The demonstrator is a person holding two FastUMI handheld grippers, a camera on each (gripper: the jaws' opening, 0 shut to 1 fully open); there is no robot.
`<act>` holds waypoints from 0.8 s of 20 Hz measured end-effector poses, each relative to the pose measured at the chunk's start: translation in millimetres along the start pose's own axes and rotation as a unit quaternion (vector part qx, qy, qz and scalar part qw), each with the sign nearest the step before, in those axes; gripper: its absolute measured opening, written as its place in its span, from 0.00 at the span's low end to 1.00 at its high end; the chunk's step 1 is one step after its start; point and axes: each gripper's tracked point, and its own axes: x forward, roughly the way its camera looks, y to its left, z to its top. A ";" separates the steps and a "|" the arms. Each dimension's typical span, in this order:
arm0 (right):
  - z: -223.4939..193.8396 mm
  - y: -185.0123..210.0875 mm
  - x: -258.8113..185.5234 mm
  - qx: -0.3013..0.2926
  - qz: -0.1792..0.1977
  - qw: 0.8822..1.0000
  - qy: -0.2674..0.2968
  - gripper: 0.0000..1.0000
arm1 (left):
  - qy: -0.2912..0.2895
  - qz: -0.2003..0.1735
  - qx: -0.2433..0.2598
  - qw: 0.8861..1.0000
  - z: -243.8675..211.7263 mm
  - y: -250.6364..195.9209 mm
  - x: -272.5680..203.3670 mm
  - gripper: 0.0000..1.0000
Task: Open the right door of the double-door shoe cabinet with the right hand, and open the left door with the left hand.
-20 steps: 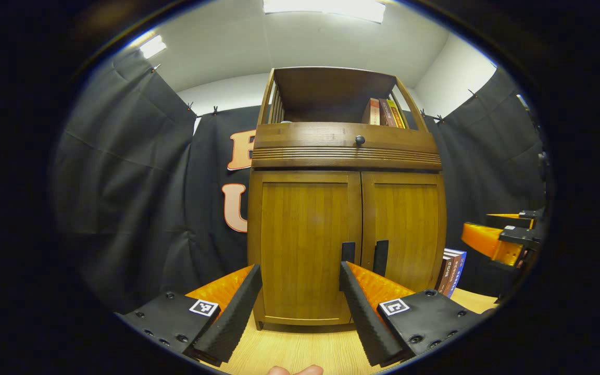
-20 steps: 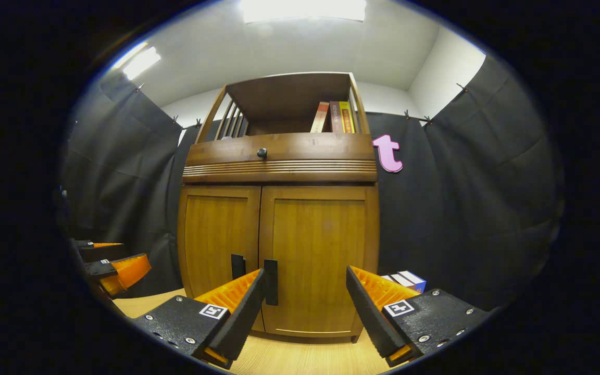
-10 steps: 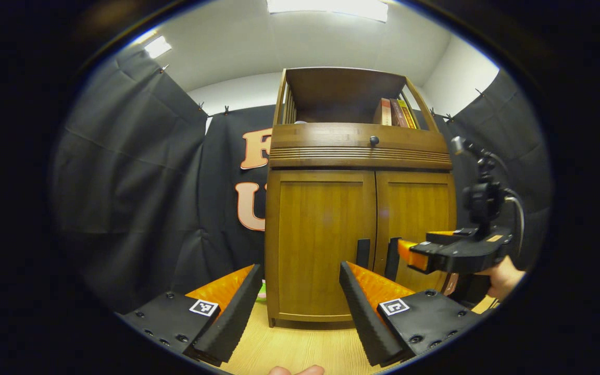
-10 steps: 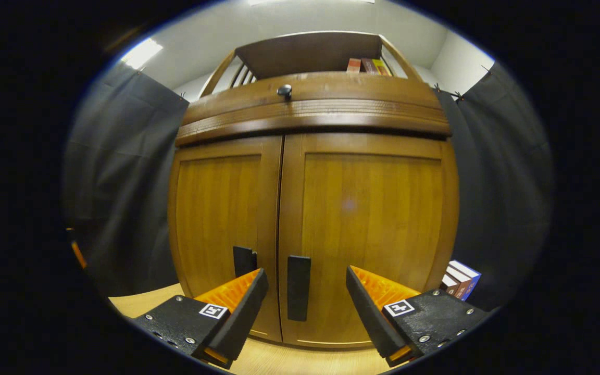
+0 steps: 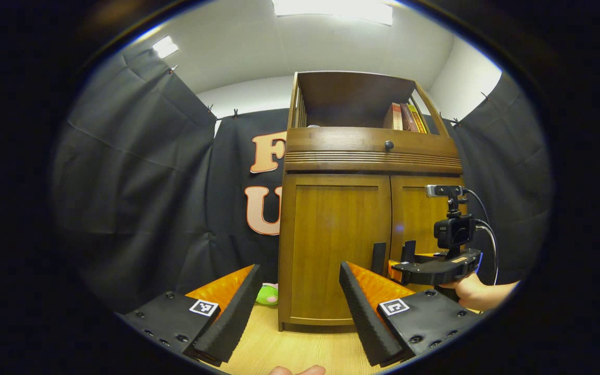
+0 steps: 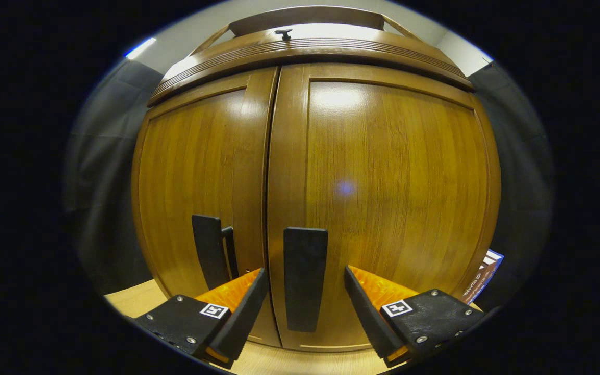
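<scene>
- I see the shoe cabinet [image 5: 362,250] standing on the wooden table [image 5: 300,351] toward its far edge, both doors closed.
- Right door [image 6: 383,208]: shut, flush beside the left door [image 6: 196,198], also shut.
- My right gripper [image 6: 305,302] is spread, its fingers flanking the right door's handle [image 6: 305,276] without touching it; in the left gripper view it [image 5: 409,266] sits close at the door fronts, a hand [image 5: 474,292] holding it.
- My left gripper [image 5: 300,307] is spread, holding nothing, well back from the cabinet.
- Left door's handle [image 6: 209,258]: untouched.
- Books [image 5: 405,117] stand on the open top shelf.
</scene>
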 end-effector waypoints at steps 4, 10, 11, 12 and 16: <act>-2.4 -4.3 -1.7 -0.010 -0.019 1.000 -0.014 0.77 | 0.001 -0.005 0.004 1.000 -0.8 -0.3 5.8 0.96; -14.9 -1.8 -2.8 0.064 0.008 0.998 -0.002 0.39 | 0.001 -0.016 0.011 1.000 2.4 -7.0 5.2 0.96; -13.3 -0.8 -3.5 0.064 0.009 0.998 -0.008 0.34 | 0.002 -0.018 0.011 1.000 3.4 -8.2 3.1 0.96; -13.8 1.1 -1.4 0.061 0.015 0.998 -0.008 0.27 | 0.003 -0.019 0.010 1.000 3.7 -9.8 0.9 0.96; -17.6 2.0 -5.0 0.057 0.034 0.998 -0.001 0.30 | 0.006 -0.024 0.013 1.000 7.8 -15.3 -8.9 0.96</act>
